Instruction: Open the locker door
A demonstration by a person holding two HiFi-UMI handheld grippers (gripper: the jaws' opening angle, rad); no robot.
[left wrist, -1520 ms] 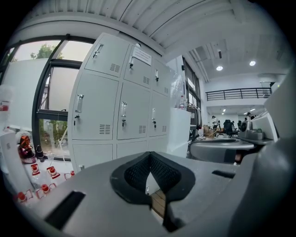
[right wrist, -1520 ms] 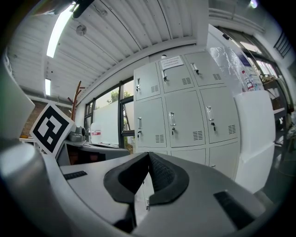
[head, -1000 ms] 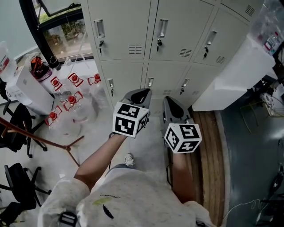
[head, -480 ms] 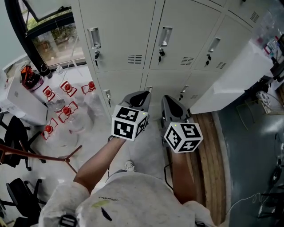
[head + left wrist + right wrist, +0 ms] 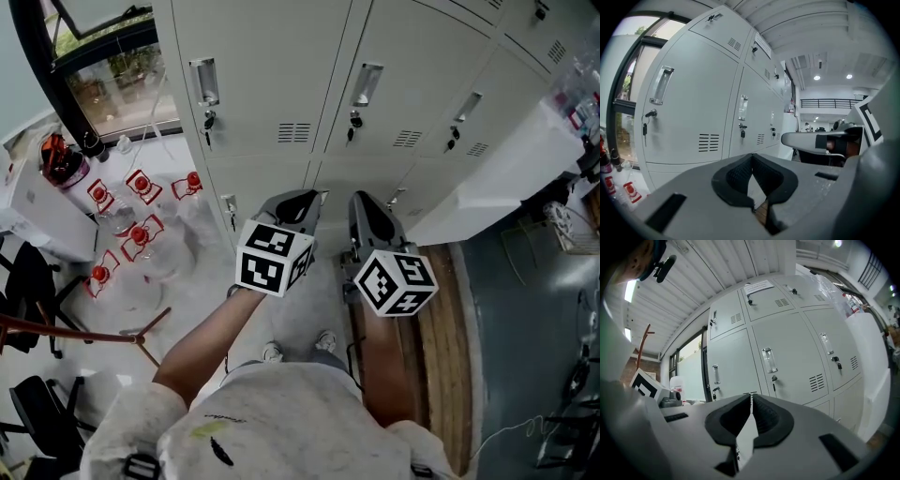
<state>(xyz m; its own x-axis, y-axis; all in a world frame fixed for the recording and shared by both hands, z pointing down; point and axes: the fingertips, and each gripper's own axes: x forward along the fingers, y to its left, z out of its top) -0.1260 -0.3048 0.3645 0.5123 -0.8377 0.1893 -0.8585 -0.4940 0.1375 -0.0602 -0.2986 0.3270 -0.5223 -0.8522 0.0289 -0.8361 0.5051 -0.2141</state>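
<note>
Room fronted by a bank of grey lockers [image 5: 281, 56]; every locker door [image 5: 384, 103] shut, keys [image 5: 355, 120] hanging in the locks. Before the lockers and apart from them, left gripper [image 5: 298, 199] and right gripper [image 5: 370, 206] point at the doors, jaws pressed together on nothing; probably an approach posture. Left of the lockers, red-labelled bottles [image 5: 141, 187]; on an upper door, a paper notice [image 5: 758, 286]; neither legible.
</note>
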